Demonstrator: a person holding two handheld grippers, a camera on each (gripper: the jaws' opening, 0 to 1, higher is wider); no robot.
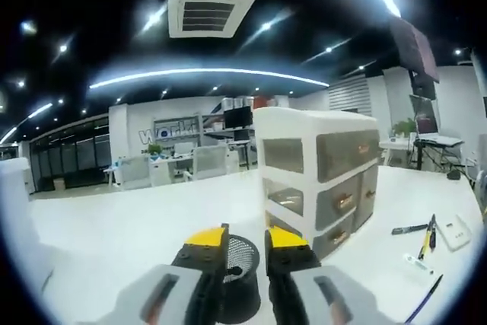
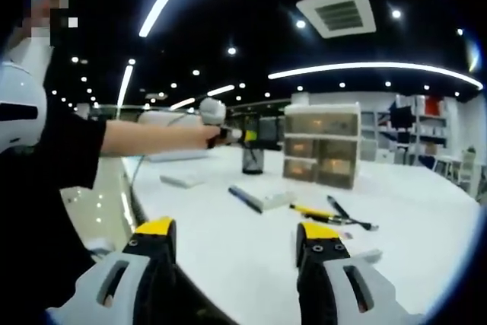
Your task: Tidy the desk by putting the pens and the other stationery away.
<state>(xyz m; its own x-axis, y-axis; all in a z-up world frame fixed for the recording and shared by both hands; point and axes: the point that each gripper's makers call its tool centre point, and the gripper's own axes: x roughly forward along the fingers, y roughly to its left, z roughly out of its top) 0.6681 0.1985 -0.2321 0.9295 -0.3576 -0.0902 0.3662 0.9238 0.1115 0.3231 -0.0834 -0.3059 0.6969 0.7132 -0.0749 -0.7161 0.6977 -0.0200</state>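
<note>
Left gripper view looked across a white counter [image 1: 137, 226] in an open-plan office w/ dark ceiling and strip lights. Left tongs [image 1: 247, 253], yellow-tipped, rose from the bottom edge w/ jaws a little apart, nothing between them. Just beyond the tips stood a black mesh pen cup [image 1: 242, 264], partly hidden by the jaws. Right behind it sat a white drawer unit [image 1: 319, 176] w/ smoky translucent fronts. Well to the right on the counter lay several pens [image 1: 426, 241], a white eraser-like block [image 1: 454, 232] and a small white tube [image 1: 418, 264], all loose.

Right gripper view took in the same counter from farther back. Right tongs [image 2: 242, 247] were spread wide, empty. A person's arm in a dark sleeve [image 2: 72, 154] reached from the left toward the pen cup and drawer unit. Pens, a marker and a flat white case [image 2: 268, 199] lay scattered mid-counter.
</note>
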